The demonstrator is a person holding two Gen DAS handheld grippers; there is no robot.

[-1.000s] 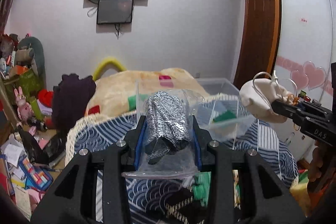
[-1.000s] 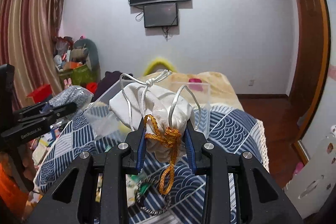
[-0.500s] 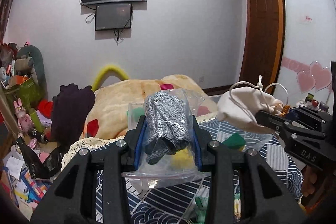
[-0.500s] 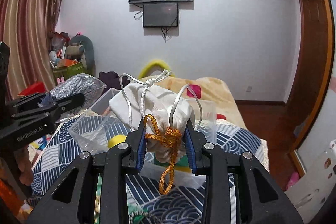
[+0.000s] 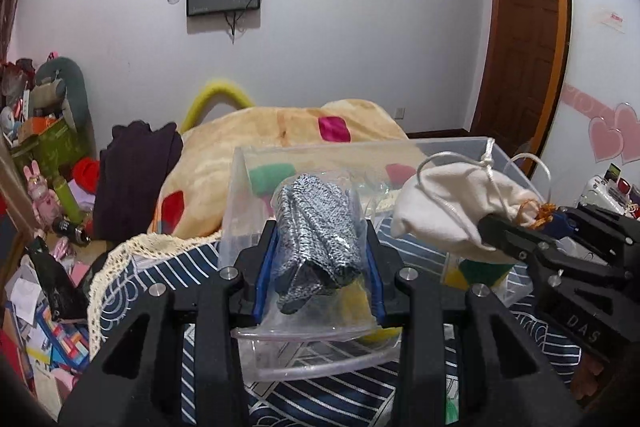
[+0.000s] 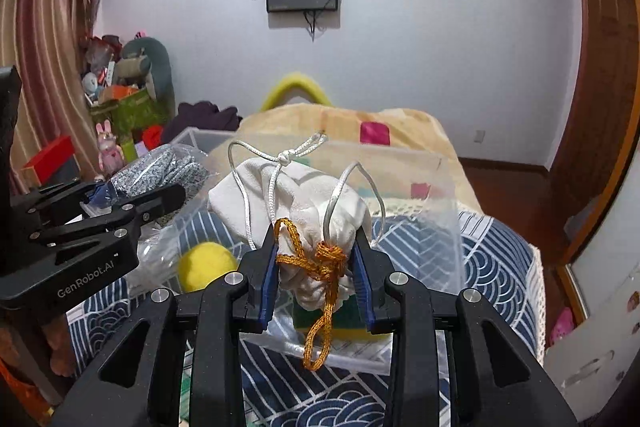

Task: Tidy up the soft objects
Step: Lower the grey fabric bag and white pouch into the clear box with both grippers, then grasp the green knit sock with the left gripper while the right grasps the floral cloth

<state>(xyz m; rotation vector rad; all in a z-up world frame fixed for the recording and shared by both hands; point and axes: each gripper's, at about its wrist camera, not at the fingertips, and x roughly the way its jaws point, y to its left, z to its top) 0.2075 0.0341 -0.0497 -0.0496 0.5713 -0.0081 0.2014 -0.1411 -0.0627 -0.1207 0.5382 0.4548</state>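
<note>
Both tools loaded here. My left gripper (image 5: 318, 275) is clamped tight on the clear bag of grey knit (image 5: 316, 239), blue pads pressed in from each side, the bundle standing upright between them, its long axis running up out of the jaws. My right gripper (image 6: 316, 267) is pinched shut on the white drawstring pouch (image 6: 296, 203) just at its gathered neck, orange cord (image 6: 322, 291) dangling down lower centre, silver loops arching above.

Now the thing that matters: the clear plastic bin (image 5: 400, 151). In the left view its open top sits straight ahead, behind and slightly above my bag, centre frame, on the blue wave-pattern bedspread (image 5: 168, 275). In the right view the near wall of the bin lies directly under and beyond the pouch, a yellow ball (image 6: 206, 265) and a green-and-yellow sponge (image 6: 340, 323) already inside.

I reckon the right tool is the nearer one; the pouch looks practically over the bin. The left bag seems to need carrying forward over the rim.
</note>
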